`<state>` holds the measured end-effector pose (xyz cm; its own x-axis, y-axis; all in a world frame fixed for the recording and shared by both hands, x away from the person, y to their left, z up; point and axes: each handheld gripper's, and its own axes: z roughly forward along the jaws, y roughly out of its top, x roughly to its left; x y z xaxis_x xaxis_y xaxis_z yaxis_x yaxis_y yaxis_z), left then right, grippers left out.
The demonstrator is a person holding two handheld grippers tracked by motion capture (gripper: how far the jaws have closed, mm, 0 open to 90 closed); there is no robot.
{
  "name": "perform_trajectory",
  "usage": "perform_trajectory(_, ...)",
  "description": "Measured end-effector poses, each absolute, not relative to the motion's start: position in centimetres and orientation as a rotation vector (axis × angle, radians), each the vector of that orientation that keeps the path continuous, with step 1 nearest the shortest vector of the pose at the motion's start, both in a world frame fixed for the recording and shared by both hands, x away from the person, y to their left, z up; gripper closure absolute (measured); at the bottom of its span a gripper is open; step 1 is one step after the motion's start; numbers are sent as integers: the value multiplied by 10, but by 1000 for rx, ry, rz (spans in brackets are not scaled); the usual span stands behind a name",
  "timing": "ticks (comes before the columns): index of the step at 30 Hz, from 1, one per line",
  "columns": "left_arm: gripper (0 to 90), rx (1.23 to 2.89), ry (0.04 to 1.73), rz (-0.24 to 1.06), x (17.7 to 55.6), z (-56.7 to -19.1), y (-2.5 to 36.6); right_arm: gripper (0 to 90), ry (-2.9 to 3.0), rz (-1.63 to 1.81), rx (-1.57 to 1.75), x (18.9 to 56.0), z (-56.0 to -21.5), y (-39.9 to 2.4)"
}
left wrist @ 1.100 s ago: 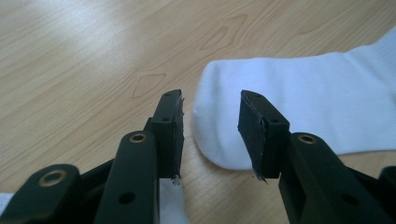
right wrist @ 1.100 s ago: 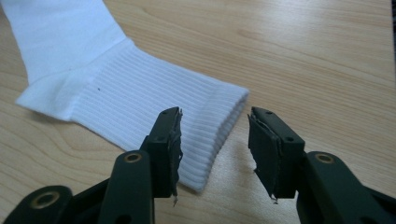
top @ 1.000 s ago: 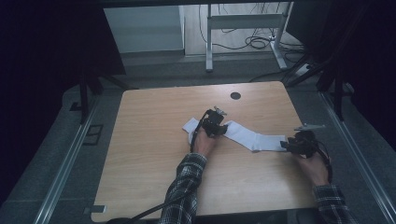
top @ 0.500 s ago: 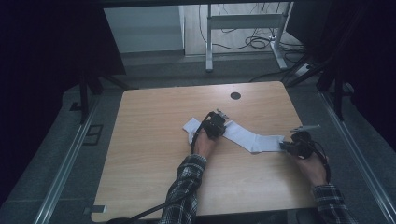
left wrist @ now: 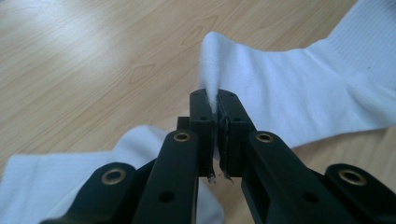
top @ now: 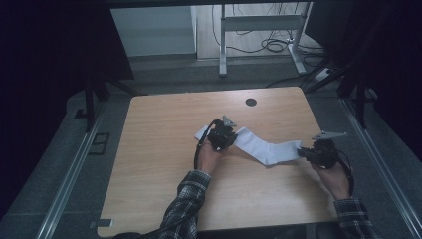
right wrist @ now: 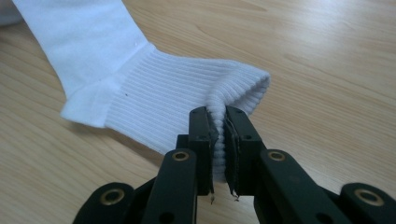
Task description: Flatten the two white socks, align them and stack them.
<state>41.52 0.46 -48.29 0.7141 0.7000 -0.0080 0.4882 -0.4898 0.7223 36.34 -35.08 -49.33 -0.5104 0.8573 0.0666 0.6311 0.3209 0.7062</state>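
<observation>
A pale wooden table (top: 164,164) stands in a dim room with grey floor around it. Nearest, two forearms in plaid sleeves reach forward from the bottom edge. The right hand (top: 334,178) holds the right gripper (top: 304,153) low and pointing leftward, its jaws clamped on the ribbed cuff of a long white sock (top: 263,149). Further in, the left hand (top: 208,158) tilts the left gripper (top: 225,135) forward, jaws pinched on a raised fold of the sock, which lies stretched between them mid-table. Beyond, a black round hole (top: 251,102) marks the far edge.

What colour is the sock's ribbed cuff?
White, like the sock itself; the cuff shows best in the right gripper view.
</observation>
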Motion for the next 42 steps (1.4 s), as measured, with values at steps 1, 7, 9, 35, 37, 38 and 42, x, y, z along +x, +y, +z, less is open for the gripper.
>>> perform_trajectory(1,859,2185,896,376,412,-481,8,806,2276,1005,1327,363,-492,-349)
perform_trajectory(7,859,2170,900,391,388,-470,33,806,2309,1051,1268,358,-484,-333)
perform_trajectory(9,859,2166,901,395,380,-467,42,805,2322,1060,1248,356,-482,-326)
perform_trajectory(35,851,2091,1073,397,284,-503,144,801,2574,1076,1022,333,-490,-235)
perform_trajectory(37,848,2104,1078,389,282,-508,144,801,2580,1056,1019,333,-493,-232)
perform_trajectory(38,846,2108,1079,390,282,-510,143,800,2584,1040,1010,333,-495,-231)
perform_trajectory(42,840,2144,1080,408,280,-518,138,798,2591,1007,1000,334,-502,-230)
